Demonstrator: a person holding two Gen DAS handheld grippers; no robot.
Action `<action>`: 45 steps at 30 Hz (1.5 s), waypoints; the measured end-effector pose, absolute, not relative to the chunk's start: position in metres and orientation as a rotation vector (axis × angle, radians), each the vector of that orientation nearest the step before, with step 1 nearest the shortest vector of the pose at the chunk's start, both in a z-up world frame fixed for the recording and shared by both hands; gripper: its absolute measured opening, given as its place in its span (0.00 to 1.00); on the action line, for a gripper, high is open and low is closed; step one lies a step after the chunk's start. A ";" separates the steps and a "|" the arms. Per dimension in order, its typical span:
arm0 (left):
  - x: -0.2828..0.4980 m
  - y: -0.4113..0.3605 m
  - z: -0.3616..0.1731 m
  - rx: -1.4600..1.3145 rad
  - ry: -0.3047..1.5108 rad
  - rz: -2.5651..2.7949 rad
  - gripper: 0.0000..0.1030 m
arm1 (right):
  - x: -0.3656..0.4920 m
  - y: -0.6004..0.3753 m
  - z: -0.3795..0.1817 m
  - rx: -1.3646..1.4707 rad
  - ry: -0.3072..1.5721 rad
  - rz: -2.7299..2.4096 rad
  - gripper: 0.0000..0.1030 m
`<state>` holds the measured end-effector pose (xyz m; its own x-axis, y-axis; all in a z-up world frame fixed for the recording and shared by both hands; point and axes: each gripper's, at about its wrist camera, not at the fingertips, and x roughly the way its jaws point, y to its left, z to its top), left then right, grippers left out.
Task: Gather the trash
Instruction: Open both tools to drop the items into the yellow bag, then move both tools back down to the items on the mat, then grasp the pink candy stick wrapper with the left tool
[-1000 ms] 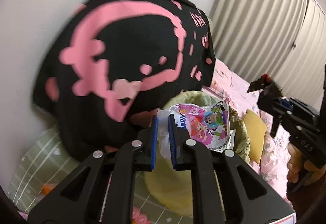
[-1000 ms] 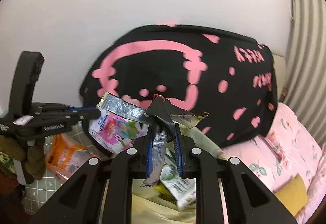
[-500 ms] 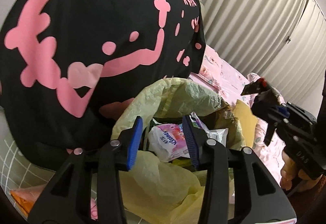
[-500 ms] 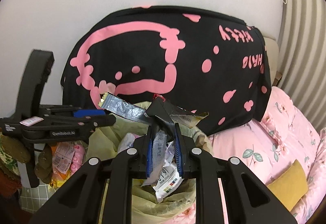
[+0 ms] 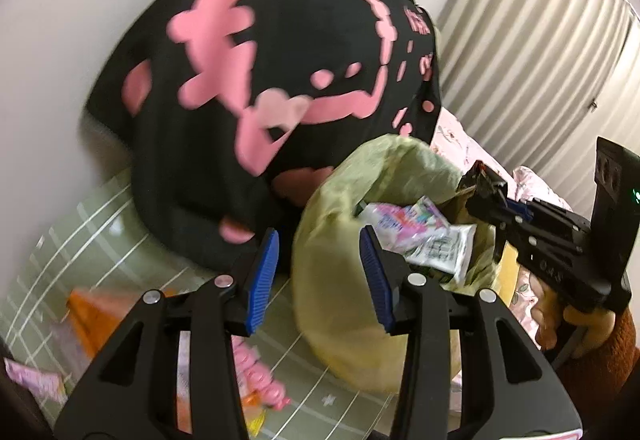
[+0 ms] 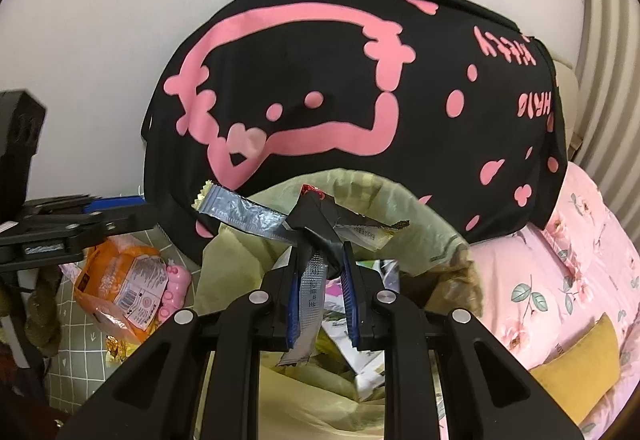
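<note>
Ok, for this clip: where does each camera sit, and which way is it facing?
Left wrist: on the left gripper, angled down at the yellow-green trash bag; open jaws, the other hand at right.
Right wrist: on the right gripper, above the bag mouth; jaws pinch crumpled wrappers.
Shared: bag, black-and-pink cushion, each other's gripper.

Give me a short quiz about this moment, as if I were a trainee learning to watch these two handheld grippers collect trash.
1. True or false: the left gripper holds a wrapper.
2. What does the right gripper grip?
A. a pillow
B. crumpled wrappers
C. a curtain
3. Fill in: the right gripper is above the open yellow-green ____.

Key:
1. False. Its jaws stand apart with nothing between them, having just opened; a colourful packet lies in the bag.
2. B.
3. Bag.
</note>
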<state>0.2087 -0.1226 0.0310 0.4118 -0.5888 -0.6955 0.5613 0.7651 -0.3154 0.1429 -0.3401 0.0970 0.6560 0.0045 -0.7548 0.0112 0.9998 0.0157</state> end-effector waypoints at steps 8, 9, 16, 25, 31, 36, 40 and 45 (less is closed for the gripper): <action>0.194 -0.079 0.019 -0.081 0.913 -0.684 0.40 | 0.139 -0.329 0.087 0.010 0.876 -0.005 0.39; 0.193 -0.077 0.019 -0.084 0.914 -0.679 0.41 | 0.137 -0.328 0.087 0.008 0.878 -0.006 0.40; 0.188 -0.047 0.015 -0.118 0.907 -0.617 0.41 | 0.130 -0.314 0.091 0.014 0.854 0.003 0.40; 0.196 0.042 0.000 -0.196 0.885 -0.370 0.41 | 0.136 -0.260 0.089 0.005 0.838 0.122 0.40; 0.199 0.121 -0.029 -0.289 0.922 -0.142 0.41 | 0.140 -0.209 0.067 -0.021 0.875 0.240 0.40; 0.187 0.174 -0.054 -0.371 0.952 0.007 0.41 | 0.140 -0.162 0.045 -0.019 0.921 0.387 0.40; 0.179 0.193 -0.066 -0.391 0.966 0.045 0.41 | 0.134 -0.126 0.027 -0.066 0.961 0.499 0.40; 0.176 0.199 -0.078 -0.417 0.993 0.043 0.41 | 0.138 -0.109 0.013 -0.094 0.980 0.505 0.40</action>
<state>0.1762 0.1987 -0.0779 0.5519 -0.1524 -0.8199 -0.2233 0.9202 -0.3214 0.1383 -0.1090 0.0135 0.4520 0.3668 -0.8131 -0.4499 0.8809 0.1473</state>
